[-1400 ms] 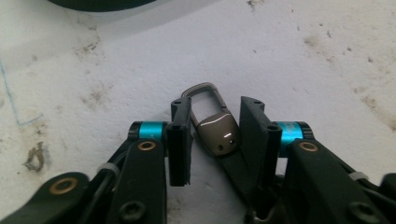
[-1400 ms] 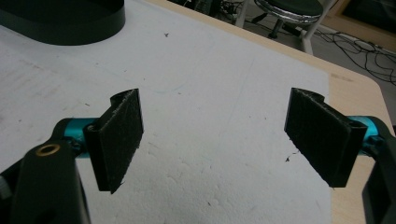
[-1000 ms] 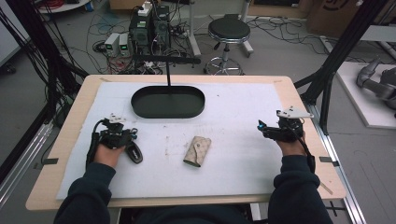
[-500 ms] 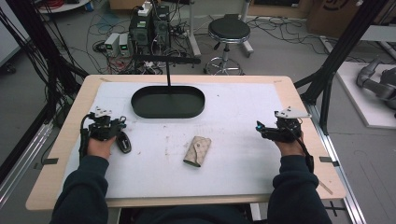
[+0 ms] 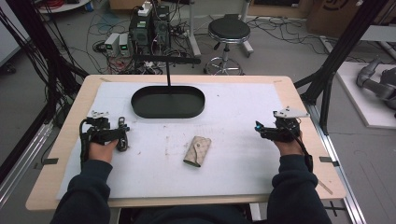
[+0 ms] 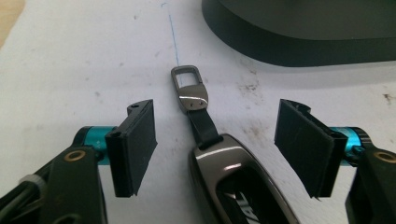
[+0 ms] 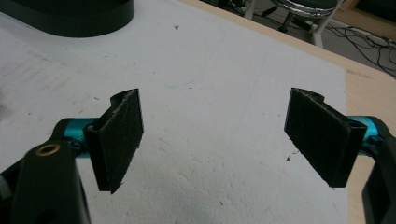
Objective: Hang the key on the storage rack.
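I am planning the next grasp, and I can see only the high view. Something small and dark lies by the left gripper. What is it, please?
Observer: The left gripper view shows a glossy dark key fob with a short black strap that ends in a metal clasp.
Operator: Are the fingers closed on it?
Observer: No. The left gripper is open, with one finger on each side of the fob, and neither touches it.
Operator: And the right gripper?
Observer: The right gripper is also open. Bare white mat lies between its fingers.
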Action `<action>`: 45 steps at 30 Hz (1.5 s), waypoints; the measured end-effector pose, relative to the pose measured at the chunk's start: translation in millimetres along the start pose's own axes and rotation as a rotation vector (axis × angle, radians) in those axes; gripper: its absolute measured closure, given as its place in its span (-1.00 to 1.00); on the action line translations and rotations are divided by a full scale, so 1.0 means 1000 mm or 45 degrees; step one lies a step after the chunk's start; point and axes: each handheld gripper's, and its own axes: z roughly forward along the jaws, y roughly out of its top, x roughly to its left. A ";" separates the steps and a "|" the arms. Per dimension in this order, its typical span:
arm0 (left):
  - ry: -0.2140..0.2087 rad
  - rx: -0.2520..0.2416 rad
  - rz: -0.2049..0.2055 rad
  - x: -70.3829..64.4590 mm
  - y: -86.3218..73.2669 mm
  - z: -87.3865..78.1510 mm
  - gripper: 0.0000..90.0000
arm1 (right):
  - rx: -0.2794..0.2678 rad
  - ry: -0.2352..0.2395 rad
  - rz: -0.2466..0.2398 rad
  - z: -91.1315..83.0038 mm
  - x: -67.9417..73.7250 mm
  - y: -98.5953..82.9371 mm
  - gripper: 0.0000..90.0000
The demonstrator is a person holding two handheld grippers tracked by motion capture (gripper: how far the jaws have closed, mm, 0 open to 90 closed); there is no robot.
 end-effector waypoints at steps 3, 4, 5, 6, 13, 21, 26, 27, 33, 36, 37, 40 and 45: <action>0.025 0.032 -0.007 -0.004 -0.007 0.001 -0.35 | 0.004 0.002 0.003 0.000 0.001 0.000 -0.56; 0.039 0.044 -0.001 -0.006 -0.008 0.002 -0.35 | 0.004 0.003 -0.001 0.000 0.001 0.000 -0.56; 0.045 0.058 0.004 -0.006 -0.009 0.003 -0.35 | 0.004 0.004 -0.003 0.000 0.001 0.000 -0.56; 0.048 0.066 0.004 -0.006 -0.010 0.005 -0.35 | 0.003 0.005 -0.004 0.001 0.001 0.000 -0.56; -0.017 0.128 0.120 -0.007 -0.008 0.011 -0.03 | 0.009 0.000 -0.007 0.001 0.000 0.000 -0.55; -0.103 0.125 0.185 0.000 -0.004 0.014 0.08 | 0.013 0.002 -0.014 0.001 0.001 0.000 -0.56; -0.051 0.125 0.209 -0.006 -0.011 0.011 -0.14 | 0.018 0.003 -0.017 0.001 0.001 0.000 -0.56; -0.052 0.126 0.207 -0.005 -0.012 0.011 -0.15 | 0.019 0.002 -0.012 0.001 0.001 0.000 -0.56; -0.063 0.169 0.230 -0.004 -0.006 0.010 0.07 | 0.023 0.003 -0.014 0.001 0.001 0.000 -0.55; -0.060 0.165 0.235 -0.003 -0.005 0.009 0.07 | 0.018 -0.001 -0.015 0.001 0.000 -0.001 -0.55; -0.052 0.157 0.232 -0.003 -0.004 0.009 0.07 | 0.019 -0.002 -0.010 0.001 0.000 -0.001 -0.55; -0.058 0.091 0.180 0.006 0.002 0.002 0.08 | 0.019 -0.002 -0.006 0.001 0.000 -0.001 -0.55; -0.108 -0.021 0.120 0.017 0.008 -0.010 0.08 | 0.020 -0.001 -0.012 0.001 0.000 -0.001 -0.55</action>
